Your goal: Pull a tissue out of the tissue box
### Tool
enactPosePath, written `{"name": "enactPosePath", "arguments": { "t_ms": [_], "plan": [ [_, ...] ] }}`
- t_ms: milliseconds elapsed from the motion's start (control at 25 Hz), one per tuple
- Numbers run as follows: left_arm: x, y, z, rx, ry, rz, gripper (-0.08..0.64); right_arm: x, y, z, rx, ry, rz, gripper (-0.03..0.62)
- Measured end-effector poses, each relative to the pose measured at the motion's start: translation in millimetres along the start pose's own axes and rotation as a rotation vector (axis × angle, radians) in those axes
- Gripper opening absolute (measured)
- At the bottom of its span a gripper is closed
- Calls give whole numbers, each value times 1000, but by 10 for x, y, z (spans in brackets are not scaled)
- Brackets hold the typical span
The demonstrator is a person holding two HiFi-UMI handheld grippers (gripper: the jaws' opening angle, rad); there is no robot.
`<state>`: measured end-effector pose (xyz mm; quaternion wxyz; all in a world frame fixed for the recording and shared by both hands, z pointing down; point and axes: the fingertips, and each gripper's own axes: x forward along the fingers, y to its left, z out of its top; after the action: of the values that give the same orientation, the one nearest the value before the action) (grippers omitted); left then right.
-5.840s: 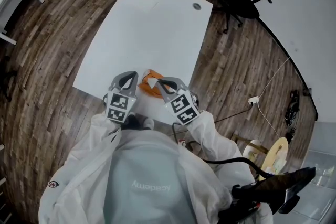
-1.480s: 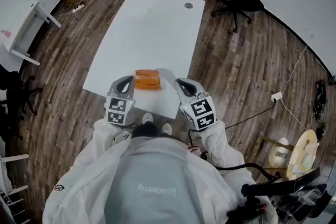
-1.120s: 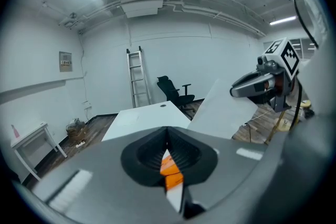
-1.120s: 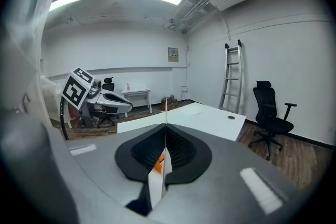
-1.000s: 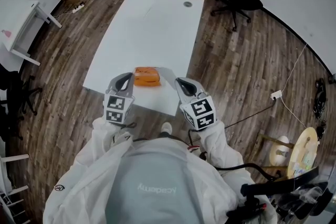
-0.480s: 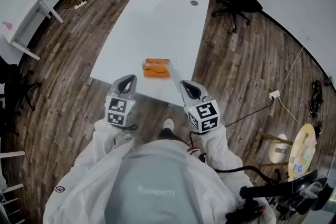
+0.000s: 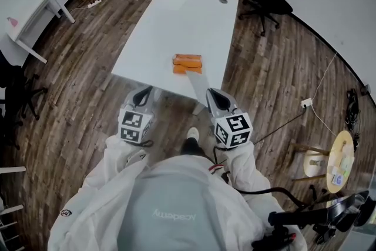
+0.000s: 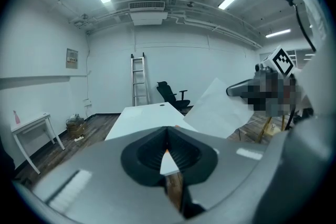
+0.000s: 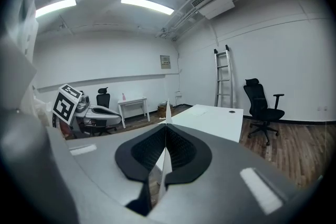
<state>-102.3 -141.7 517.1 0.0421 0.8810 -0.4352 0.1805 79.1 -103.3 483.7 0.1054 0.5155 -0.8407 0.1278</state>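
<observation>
**Right gripper is pinching the tissue; the tissue box is lying at its 11 o'clock.**
The orange box is sitting near the closest edge of the table. The tissue is running as a thin white strip along the 11-to-5 line, from box top into the closed right jaws. Left gripper is hanging at 9 o'clock, jaws together on nothing, farther from the box. Whether the sheet's far end is clearing the slot is unclear.

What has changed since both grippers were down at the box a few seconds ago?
Both grippers have pulled back past the table's near edge, away from the tissue box. The right gripper, jaws shut on the tissue, has drawn it out into a long sheet. The left gripper backed off too, jaws together and empty. The box stays on the table.
</observation>
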Motion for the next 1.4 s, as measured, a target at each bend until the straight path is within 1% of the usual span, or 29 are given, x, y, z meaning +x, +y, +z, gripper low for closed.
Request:
{"name": "enactPosePath", "arguments": {
  "t_ms": [400,680,1120,1400],
  "plan": [
    [-418,-138,-154,-4,-32,-29,0,-353,398,-91,-8,-19,-40,3],
    [-626,-202,-166,2,-47,-37,0,-522,587,-71,-10,-48,-57,3],
    [-874,-431,-249,13,-58,-69,0,-815,757,-114,-7,-76,-90,3],
    [-952,-506,-294,-9,-56,-73,0,-944,830,-185,0,-61,-93,3]
  ]
}}
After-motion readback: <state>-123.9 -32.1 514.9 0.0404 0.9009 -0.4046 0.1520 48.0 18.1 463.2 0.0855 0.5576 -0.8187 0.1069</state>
